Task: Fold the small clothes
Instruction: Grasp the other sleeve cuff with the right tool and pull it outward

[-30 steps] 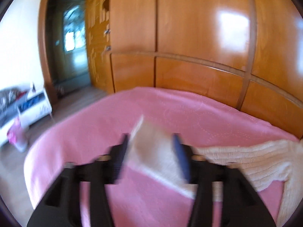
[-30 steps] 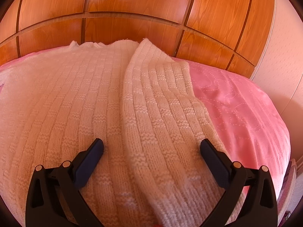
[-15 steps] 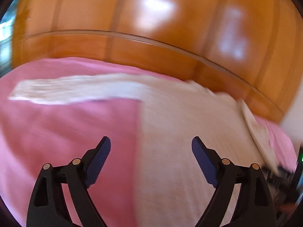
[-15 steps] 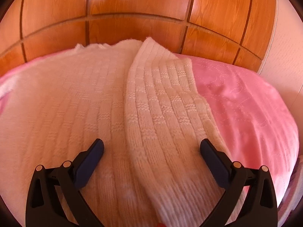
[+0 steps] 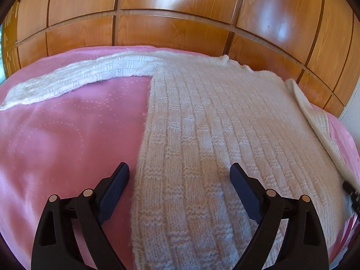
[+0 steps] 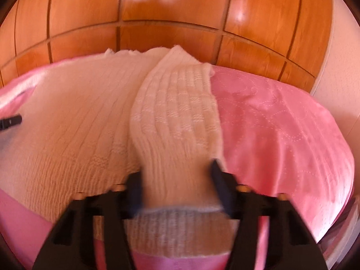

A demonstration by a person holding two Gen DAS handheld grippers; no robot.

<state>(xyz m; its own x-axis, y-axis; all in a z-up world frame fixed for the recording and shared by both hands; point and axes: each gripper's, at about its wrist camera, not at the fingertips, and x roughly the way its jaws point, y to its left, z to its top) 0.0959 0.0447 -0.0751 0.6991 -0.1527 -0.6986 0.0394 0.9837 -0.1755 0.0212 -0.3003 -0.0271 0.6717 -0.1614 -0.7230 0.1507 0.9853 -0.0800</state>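
Observation:
A cream knitted sweater [image 5: 213, 123] lies flat on the pink bedspread [image 5: 67, 139]. Its left sleeve [image 5: 90, 76] stretches out to the left; its right sleeve [image 6: 177, 117] is folded over the body. My left gripper [image 5: 180, 175] is open and empty, low over the sweater's lower left edge. My right gripper [image 6: 177, 175] is shut on the cuff end of the right sleeve and holds it just above the bed. The left gripper's finger [image 6: 11, 121] shows at the left edge of the right wrist view.
A wooden panelled wardrobe [image 5: 180, 11] stands right behind the bed. A pale wall [image 6: 342, 67] is at the far right. The bedspread also shows to the right of the sweater [image 6: 281, 123].
My left gripper let go of the left sleeve, which now lies flat, and swung right over the sweater body. My right gripper closed on the folded right sleeve's cuff.

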